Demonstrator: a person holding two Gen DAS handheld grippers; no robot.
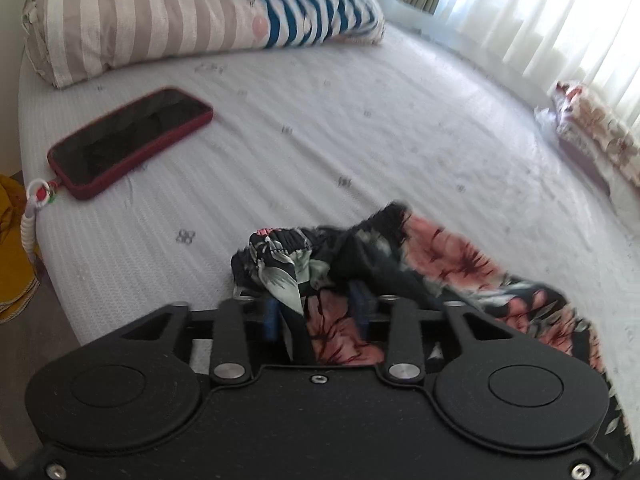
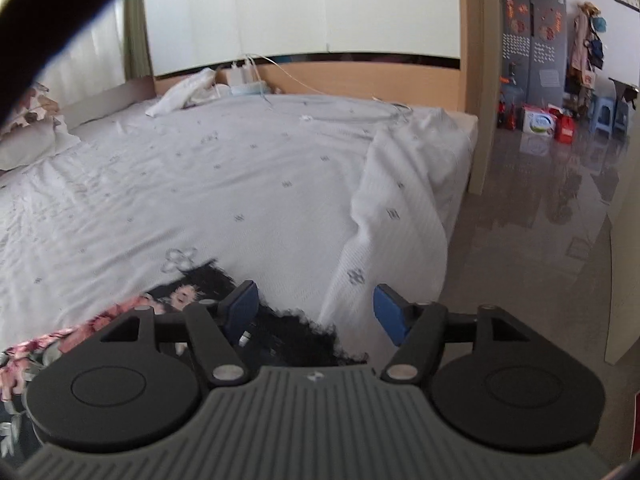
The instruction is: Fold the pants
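Observation:
The floral pants (image 1: 440, 256), black with pink flowers, lie bunched on the white bed sheet (image 1: 320, 128) just ahead of my left gripper (image 1: 317, 314). Their elastic waistband is crumpled at the left of the heap. My left gripper's blue pads stand apart, with a loose fold of the pants lying between them and not pinched. In the right wrist view, a black end of the pants (image 2: 288, 336) lies under my right gripper (image 2: 316, 312). That gripper is wide open, with nothing between its pads (image 2: 390, 316), and sits near the bed's corner.
A phone in a red case (image 1: 128, 140) lies on the bed to the left. Striped pillows (image 1: 140, 28) sit at the back and a floral pillow (image 1: 592, 132) at the right. The sheet drapes over the bed's edge (image 2: 400, 200), with floor (image 2: 540, 240) beyond. White cloth (image 2: 184, 94) and cables lie by the headboard.

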